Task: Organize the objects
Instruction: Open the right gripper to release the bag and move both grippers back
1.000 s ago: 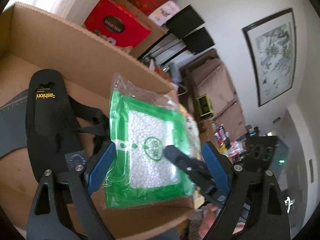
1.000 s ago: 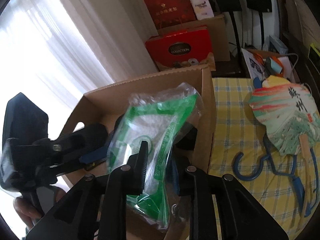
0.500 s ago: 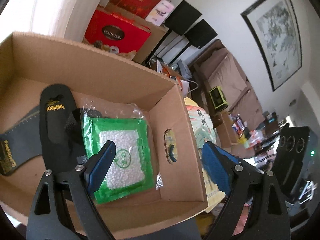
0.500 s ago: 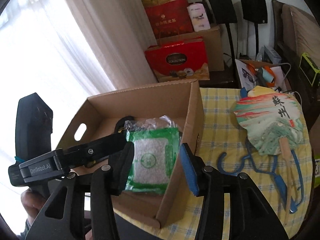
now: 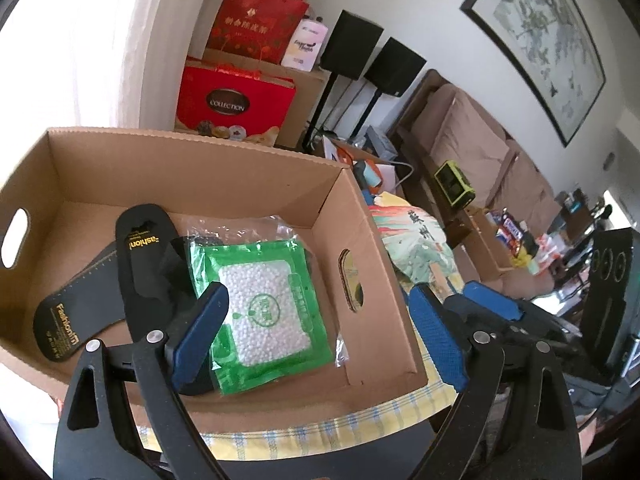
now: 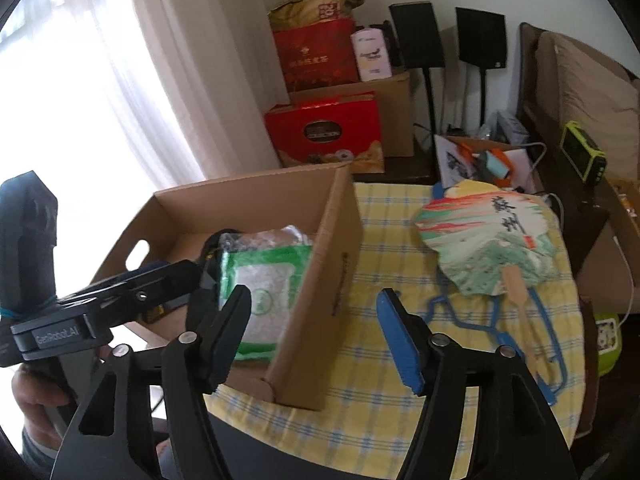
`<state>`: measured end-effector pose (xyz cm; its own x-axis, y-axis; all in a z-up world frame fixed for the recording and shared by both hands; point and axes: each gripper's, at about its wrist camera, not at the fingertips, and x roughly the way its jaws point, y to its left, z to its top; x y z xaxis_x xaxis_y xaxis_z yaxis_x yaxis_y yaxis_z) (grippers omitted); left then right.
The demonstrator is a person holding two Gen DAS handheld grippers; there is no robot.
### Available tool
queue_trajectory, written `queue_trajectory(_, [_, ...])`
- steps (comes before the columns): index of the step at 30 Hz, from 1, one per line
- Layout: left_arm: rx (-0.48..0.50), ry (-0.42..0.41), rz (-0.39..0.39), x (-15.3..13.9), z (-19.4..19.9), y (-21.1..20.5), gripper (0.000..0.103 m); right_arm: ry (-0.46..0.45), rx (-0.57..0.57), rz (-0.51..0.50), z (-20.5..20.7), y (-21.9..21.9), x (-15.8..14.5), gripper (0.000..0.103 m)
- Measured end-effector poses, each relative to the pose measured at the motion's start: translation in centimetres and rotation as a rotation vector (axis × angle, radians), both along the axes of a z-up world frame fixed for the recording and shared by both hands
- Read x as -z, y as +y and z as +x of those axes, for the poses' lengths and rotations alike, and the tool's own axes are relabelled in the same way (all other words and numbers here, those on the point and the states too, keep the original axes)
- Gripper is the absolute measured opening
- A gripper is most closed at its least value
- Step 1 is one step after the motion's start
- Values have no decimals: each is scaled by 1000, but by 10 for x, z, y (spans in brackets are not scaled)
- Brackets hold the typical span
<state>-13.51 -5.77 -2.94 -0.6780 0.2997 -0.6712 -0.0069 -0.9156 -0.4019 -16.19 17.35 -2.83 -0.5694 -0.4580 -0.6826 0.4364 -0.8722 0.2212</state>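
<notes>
A green packet of white beads [image 5: 264,300] lies flat in the cardboard box [image 5: 360,216], beside black sandals [image 5: 136,256]. It also shows in the right wrist view [image 6: 264,300], inside the box [image 6: 340,240]. My left gripper [image 5: 320,336] is open and empty above the box's near edge. My right gripper [image 6: 316,332] is open and empty over the box's right wall. A painted paper fan [image 6: 488,240] and a blue hanger [image 6: 492,320] lie on the yellow checked cloth [image 6: 380,400] right of the box.
The left gripper's body [image 6: 80,312] shows at left in the right wrist view. Red gift boxes [image 6: 324,132] and speakers [image 6: 416,36] stand behind the table. A sofa [image 5: 472,148] and a cluttered box [image 5: 508,240] are at right. A green device [image 6: 584,156] sits far right.
The right gripper let go of the green packet, which now lies in the box. Both grippers drew back and up from the box, and the right one opened wide.
</notes>
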Motion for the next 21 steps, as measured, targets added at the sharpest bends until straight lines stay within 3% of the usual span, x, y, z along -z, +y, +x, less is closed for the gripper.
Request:
queue_trajectory(4, [2, 14, -56, -3, 7, 8, 91, 4, 31, 13, 2, 11, 1, 75])
queue_trajectory(7, [4, 33, -96, -6, 12, 14, 101, 9, 50, 17, 5, 18, 1, 80])
queue_trajectory(12, [4, 53, -134, -10, 20, 25, 102, 17, 82, 42, 10, 26, 2, 87])
queue_trajectory(17, [10, 70, -174, -14, 27, 37, 103, 25, 95, 70, 14, 32, 5, 103])
queue_trajectory(21, [23, 79, -205, -16, 31, 47, 103, 32, 110, 79, 18, 39, 4, 103])
